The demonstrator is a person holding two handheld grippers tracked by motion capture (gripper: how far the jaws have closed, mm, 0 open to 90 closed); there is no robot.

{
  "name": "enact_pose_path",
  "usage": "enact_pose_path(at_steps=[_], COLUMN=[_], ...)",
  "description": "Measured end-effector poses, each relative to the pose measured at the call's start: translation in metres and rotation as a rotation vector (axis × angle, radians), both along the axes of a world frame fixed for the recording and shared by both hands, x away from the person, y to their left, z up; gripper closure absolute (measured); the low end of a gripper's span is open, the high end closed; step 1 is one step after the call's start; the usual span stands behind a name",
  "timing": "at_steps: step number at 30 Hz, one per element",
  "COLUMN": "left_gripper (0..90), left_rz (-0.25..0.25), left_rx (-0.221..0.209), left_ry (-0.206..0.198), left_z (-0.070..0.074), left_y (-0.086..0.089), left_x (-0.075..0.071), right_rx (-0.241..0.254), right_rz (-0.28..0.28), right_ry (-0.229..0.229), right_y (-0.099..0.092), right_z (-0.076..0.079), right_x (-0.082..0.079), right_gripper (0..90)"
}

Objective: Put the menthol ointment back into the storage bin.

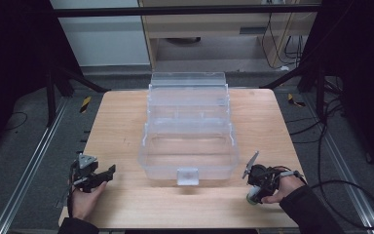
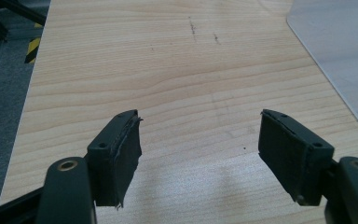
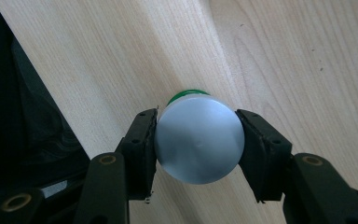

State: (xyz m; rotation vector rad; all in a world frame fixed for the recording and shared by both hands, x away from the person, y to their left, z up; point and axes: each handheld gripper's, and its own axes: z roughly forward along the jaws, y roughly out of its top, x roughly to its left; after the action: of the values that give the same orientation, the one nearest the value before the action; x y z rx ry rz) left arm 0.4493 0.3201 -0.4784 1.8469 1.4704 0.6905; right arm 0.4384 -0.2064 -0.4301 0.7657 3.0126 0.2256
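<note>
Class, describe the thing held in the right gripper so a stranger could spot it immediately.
Start at the clear plastic organizer box mid-table, then look to its near right corner, where the right gripper is. Clamped between its jaws is a small round container with a flat silvery end and a green rim behind it.

The small round container with a silvery-white flat end and green far end [image 3: 196, 140], clamped between the right gripper [image 3: 196, 144] jaws, hides most of its own length behind that flat end; only a green sliver shows. Its contents cannot be told. In the left gripper view, the clear plastic storage box [image 2: 340, 51] right of the jaws is cut off by the picture's edge.
</note>
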Motion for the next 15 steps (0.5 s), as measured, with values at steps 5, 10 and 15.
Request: enact_pose_path(at_steps=[5, 10, 15], left_gripper=[29.2, 29.3, 29.4], left_rz=[-0.007, -0.013, -0.014], left_rx=[0.0, 0.004, 0.004], left_ry=[0.007, 0.011, 0.014], left_z=[-0.001, -0.001, -0.001], left_y=[0.0, -0.001, -0.002], left_x=[0.001, 0.001, 0.001], right_rx=[0.027, 0.05, 0.069], right_rz=[-0.018, -0.038, -0.042], right_ry=[-0.003, -0.009, -0.026], right_y=[0.0, 0.001, 0.002], right_z=[0.015, 0.029, 0.042], right_x=[0.002, 0.005, 0.006], right_gripper=[50.3, 50.3, 50.4])
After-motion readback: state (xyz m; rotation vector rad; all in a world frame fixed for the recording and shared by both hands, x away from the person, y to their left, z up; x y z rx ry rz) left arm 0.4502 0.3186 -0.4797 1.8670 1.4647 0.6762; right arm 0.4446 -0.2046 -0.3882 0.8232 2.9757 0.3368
